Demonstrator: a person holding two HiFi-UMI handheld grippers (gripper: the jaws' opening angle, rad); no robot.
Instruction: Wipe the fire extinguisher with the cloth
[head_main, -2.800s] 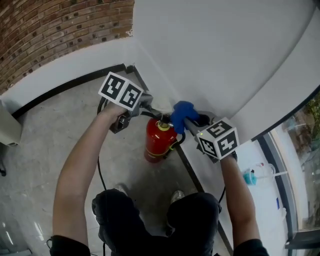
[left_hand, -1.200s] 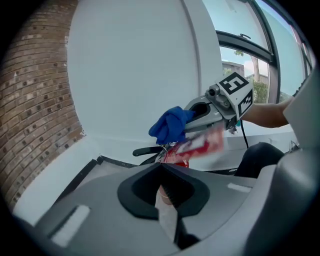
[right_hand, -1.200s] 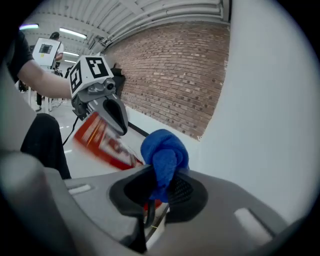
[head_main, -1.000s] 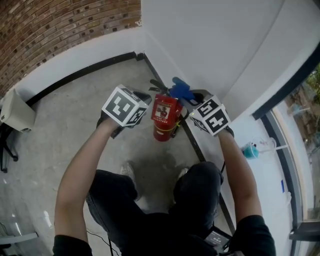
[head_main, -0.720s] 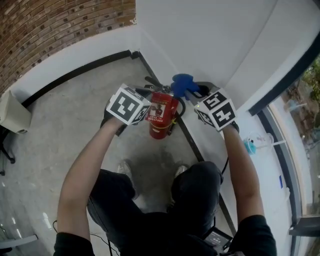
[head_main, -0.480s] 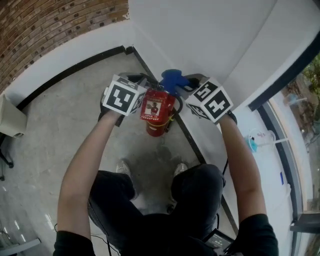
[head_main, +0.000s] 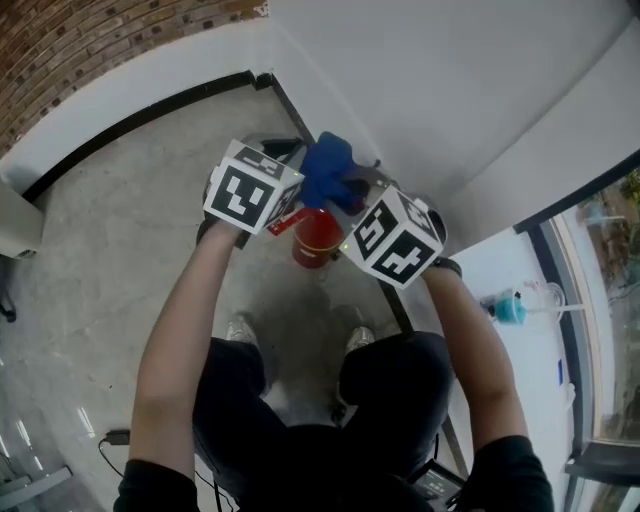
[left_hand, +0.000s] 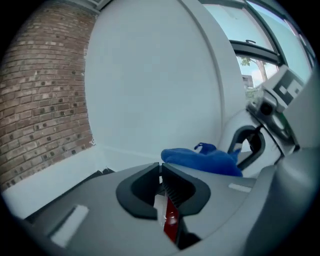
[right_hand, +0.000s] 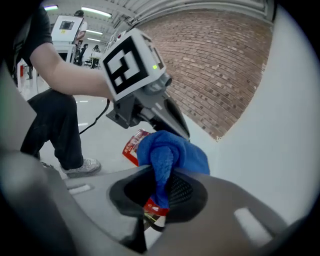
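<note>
My right gripper (right_hand: 161, 187), clamped on the blue cloth (head_main: 327, 172), has swung it over the top of the fire extinguisher (head_main: 316, 242) on the floor (head_main: 120, 200) by the wall (head_main: 450, 80), my left gripper (left_hand: 161, 180) just narrowed onto a red-and-white bit of it, so wiping looks underway.

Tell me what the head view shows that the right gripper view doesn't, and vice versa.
Head view only: the window glass and the black baseboard. Right gripper view only: the right gripper, jaws shut on the blue cloth, and a white machine behind. Both: blue cloth, red fire extinguisher, brick wall.
</note>
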